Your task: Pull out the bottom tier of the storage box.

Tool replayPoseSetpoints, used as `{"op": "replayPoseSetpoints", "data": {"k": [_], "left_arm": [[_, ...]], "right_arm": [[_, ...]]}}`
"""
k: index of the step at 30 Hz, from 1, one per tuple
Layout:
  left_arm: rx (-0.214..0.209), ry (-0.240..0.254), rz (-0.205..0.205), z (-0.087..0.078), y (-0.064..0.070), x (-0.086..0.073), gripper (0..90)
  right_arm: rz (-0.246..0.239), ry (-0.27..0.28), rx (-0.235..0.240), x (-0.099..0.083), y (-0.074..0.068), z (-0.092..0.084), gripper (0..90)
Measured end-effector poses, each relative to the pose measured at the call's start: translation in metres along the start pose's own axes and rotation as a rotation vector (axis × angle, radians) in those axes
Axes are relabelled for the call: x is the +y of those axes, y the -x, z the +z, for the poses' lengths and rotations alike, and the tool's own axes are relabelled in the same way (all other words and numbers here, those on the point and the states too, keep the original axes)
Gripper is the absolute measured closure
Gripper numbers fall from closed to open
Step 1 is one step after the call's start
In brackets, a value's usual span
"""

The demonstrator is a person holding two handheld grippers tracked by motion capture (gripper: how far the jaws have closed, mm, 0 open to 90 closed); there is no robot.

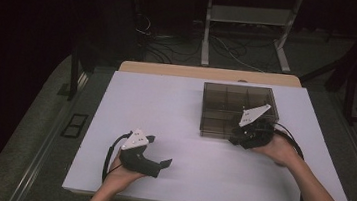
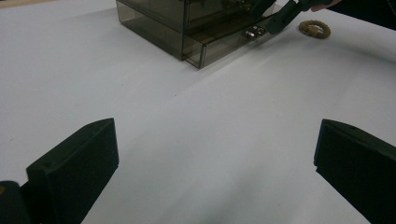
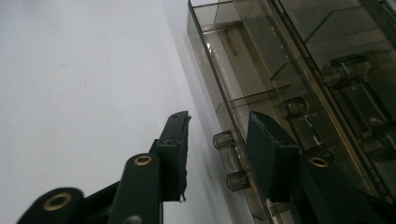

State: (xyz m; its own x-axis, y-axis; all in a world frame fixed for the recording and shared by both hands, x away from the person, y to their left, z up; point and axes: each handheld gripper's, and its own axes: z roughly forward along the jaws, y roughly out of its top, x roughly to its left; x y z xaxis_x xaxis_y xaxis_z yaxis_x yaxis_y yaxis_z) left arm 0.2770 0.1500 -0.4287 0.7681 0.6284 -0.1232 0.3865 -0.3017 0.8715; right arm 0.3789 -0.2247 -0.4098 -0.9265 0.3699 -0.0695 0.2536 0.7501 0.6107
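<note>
Here, the smoked-plastic drawer box (image 1: 238, 111) sits on the far right part of the white table (image 1: 164, 119), its lower drawer (image 2: 219, 46) drawn slightly out. The right gripper (image 3: 217, 140) brackets the drawer handle (image 3: 229, 158), jaws apart, pads not pressing. A braided ring (image 2: 314, 28) lies beside it. The left gripper (image 1: 162, 165) rests open at the near edge, bare tabletop ahead.
</note>
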Motion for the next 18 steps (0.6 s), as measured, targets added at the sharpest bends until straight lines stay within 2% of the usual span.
{"op": "replayPoseSetpoints", "data": {"k": [5,18], "left_arm": [[-0.001,-0.002,0.0,0.0006,0.0004,0.0,0.0],[-0.002,-0.009,0.007,0.0004,0.0003,0.0002,0.0]], "right_arm": [[-0.007,-0.002,-0.009,-0.0001,0.0032,-0.0001,61.4],[-0.027,-0.018,0.007,0.0014,0.0096,0.0049,74.2]]}}
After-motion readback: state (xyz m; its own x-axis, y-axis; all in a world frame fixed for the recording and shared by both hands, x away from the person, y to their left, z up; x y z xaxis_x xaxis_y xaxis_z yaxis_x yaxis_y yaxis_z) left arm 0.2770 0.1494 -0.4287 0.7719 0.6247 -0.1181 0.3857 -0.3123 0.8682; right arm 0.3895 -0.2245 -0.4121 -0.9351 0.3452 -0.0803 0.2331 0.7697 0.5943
